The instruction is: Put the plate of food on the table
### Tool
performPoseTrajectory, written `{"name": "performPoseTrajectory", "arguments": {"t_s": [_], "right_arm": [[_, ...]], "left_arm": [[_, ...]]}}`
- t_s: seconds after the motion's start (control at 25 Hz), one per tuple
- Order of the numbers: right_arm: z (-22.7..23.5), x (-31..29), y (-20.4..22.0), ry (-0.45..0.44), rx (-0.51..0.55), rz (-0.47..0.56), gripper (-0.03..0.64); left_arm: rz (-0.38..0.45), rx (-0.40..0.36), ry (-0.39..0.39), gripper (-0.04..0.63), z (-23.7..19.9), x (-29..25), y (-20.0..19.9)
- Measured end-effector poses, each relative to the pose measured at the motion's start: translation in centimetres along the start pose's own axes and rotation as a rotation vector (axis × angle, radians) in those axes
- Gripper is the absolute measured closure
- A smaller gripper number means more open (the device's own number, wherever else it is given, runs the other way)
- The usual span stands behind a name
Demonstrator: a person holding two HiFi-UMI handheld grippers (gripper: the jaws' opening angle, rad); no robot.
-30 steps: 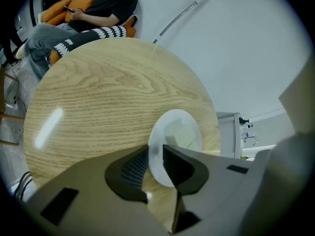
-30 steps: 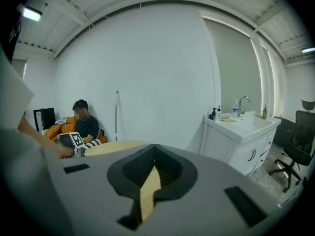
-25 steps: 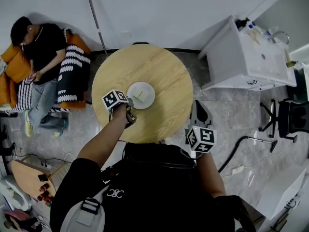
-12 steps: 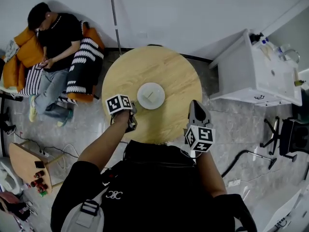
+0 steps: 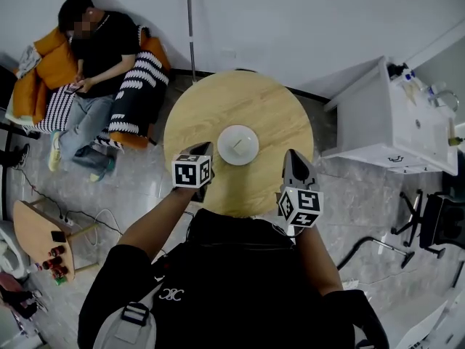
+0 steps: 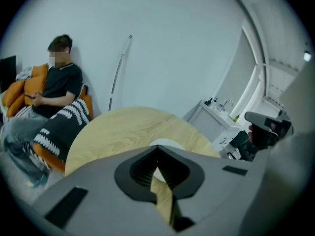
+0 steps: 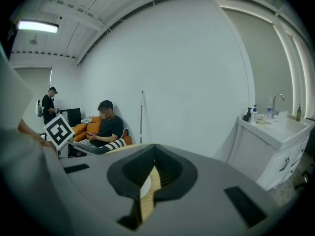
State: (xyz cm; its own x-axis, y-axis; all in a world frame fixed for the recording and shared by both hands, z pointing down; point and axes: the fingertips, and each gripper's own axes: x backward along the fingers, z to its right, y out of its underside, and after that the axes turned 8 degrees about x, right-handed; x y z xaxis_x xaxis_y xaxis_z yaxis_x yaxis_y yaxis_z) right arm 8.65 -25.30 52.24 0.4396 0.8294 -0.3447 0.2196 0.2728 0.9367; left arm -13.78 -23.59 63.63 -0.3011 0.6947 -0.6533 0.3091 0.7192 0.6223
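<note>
**Q:** Where is the plate?

**A:** The plate [image 5: 237,145] lies flat near the middle of the round table [image 5: 190,111], with a small pale piece on it. My left gripper [image 5: 201,151] and right gripper [image 5: 295,158] hang over the near edge. Both are clear of the plate, jaws together and holding nothing.

**Q:** Recommendation?

**A:** I judge the placement done. Draw both tips straight toward me so neither clips the rim.

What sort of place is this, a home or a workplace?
Likely an office break room or lounge: a round wooden table with a white plate on it, a white sink cabinet by the wall, and a person sitting on an orange sofa.
</note>
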Motion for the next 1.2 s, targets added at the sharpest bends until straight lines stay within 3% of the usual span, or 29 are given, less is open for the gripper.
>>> {"name": "performPoseTrajectory", "arguments": {"t_s": [0.16, 0.36, 0.64, 0.88, 1.08, 1.2], "right_arm": [[-0.5, -0.3, -0.3, -0.009, -0.011, 0.012, 0.609], [-1.1, -0.7, -1.0, -0.02, -0.013, 0.033, 0.609], [-1.7, -1.2, -2.4, -0.024, -0.017, 0.073, 0.609], [-2.0, -1.4, -2.8, -0.02, 0.004, 0.07, 0.609], [-2.2, -1.3, -2.5, -0.039, -0.009, 0.048, 0.611], [-2.2, -1.0, -2.4, -0.052, -0.02, 0.054, 0.611]], "left_arm": [[0.068, -0.089, 0.054, 0.588, 1.9, 1.1, -1.0], [0.164, -0.238, 0.023, 0.588, 2.7, 2.7, -2.7], [0.261, -0.302, 0.053, 0.588, 4.3, 5.3, -4.7], [0.297, -0.313, 0.084, 0.588, 5.4, 6.7, -5.2], [0.274, -0.226, 0.122, 0.588, 5.5, 7.0, -5.4], [0.281, -0.232, 0.13, 0.588, 5.9, 7.4, -5.6]]}}
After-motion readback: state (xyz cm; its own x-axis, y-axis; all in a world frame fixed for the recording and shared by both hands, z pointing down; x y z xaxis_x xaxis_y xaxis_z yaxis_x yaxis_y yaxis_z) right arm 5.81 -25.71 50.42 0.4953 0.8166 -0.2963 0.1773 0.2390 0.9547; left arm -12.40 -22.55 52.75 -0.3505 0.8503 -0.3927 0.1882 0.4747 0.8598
